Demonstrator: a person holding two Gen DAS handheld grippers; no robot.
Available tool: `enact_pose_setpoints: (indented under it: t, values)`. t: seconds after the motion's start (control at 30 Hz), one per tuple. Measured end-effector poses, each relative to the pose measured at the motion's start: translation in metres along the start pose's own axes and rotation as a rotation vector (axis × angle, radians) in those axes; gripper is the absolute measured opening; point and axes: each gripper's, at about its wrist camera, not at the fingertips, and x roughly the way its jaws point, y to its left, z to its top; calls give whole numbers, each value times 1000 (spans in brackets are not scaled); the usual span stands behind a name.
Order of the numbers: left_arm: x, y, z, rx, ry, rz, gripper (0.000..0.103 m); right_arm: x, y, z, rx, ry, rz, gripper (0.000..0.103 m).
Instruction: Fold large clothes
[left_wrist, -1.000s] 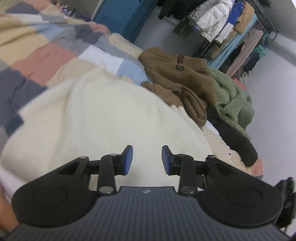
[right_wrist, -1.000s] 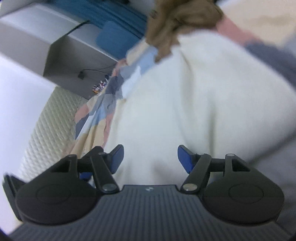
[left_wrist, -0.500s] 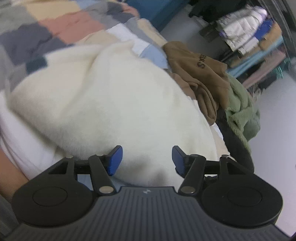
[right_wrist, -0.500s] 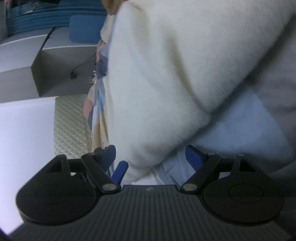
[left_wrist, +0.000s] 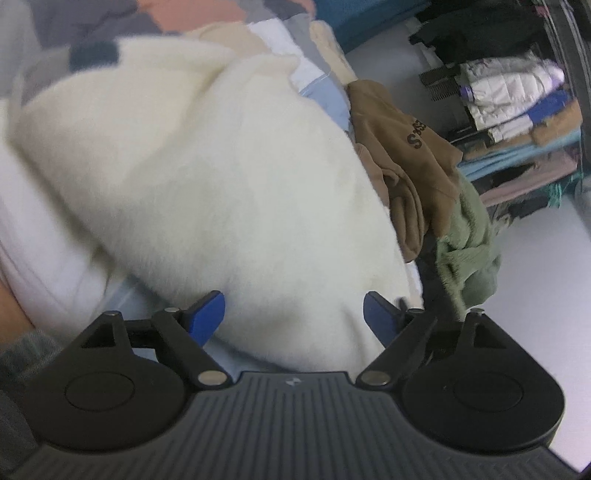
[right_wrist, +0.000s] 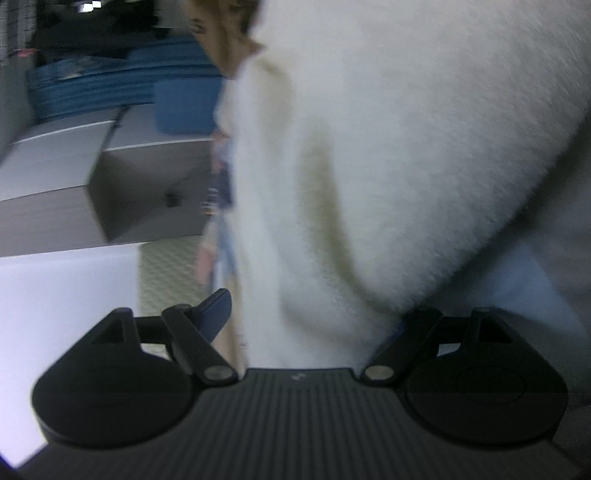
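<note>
A large cream fluffy garment (left_wrist: 221, 177) lies bunched on a patchwork bedspread (left_wrist: 155, 14) and fills the middle of the left wrist view. My left gripper (left_wrist: 293, 315) sits low at its near edge. Its jaws are opening wide, the fleece edge lies between the blue pads (left_wrist: 207, 314), and nothing is gripped. In the right wrist view the same garment (right_wrist: 406, 147) looms close on the right. My right gripper (right_wrist: 310, 321) stands open with a fold of the garment hanging between its fingers. That fold hides the right pad.
A brown hoodie with dark lettering (left_wrist: 406, 147) and a green fleece (left_wrist: 469, 243) lie just right of the cream garment. A rack of clothes (left_wrist: 517, 92) stands beyond. A grey sleeve (left_wrist: 22, 350) shows at lower left. A blue bin (right_wrist: 184, 103) and a grey box (right_wrist: 129, 184) sit left.
Both pairs of jaws have spread wider. Both grippers have sunk and rolled, and the cream garment's edge now lies between the fingers in each view.
</note>
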Motion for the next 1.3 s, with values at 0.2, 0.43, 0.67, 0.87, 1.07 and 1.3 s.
enact_pose_setpoints:
  t: [0.2,0.43,0.67,0.87,1.07,1.3]
  values:
    - [13,22,1,-158,72,-30,88,-7,17,4,-44,-24,117,86]
    - [21,43,15,-285,-20,-5,88,-14,9,4,-30,-42,111,85]
    - [12,50,34,-333,-144,48,87,-15,-4,-1,12,-56,-33,84]
    - [11,55,35,-319,-185,81,83,-26,-8,2,-8,-196,-216,77]
    - [7,68,34,-292,-199,99,57,-26,-8,3,-28,-241,-262,59]
    - [-14,55,32,-216,-228,46,36,-36,14,1,-145,-252,-275,36]
